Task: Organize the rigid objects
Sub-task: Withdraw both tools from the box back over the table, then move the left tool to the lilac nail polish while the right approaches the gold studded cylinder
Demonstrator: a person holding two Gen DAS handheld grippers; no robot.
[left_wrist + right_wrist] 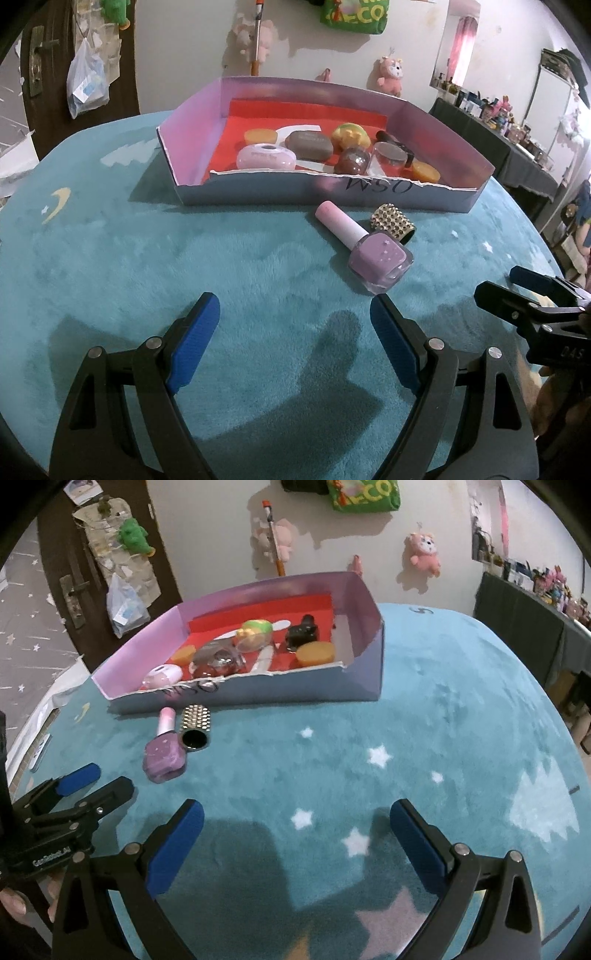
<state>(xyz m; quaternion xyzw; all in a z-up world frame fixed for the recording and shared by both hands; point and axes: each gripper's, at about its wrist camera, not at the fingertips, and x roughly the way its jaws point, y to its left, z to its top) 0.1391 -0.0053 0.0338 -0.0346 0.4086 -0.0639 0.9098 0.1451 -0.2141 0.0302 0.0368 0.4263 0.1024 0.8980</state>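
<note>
We see one shallow box (369, 192) with a red floor, sitting far back on the blue fuzzy tabletop (147, 266). Inside it we count two orange round lids (425, 170), one pink round case (266, 157), one brown flat stone shape (309, 145), one yellow-green toy (350, 136), one shiny brown ball (352, 160), one clear jar (388, 157) and one black thing (302, 633). Outside, just near of the box, lie one purple nail polish bottle (376, 258) and one sparkly gold tube (393, 221), touching each other. Our left tongs (295, 332) are spread wide and hold nothing; the bottle lies just far of their right fingertip. Our right tongs (295, 834) are spread wide too, and the bottle is far and left of them.
</note>
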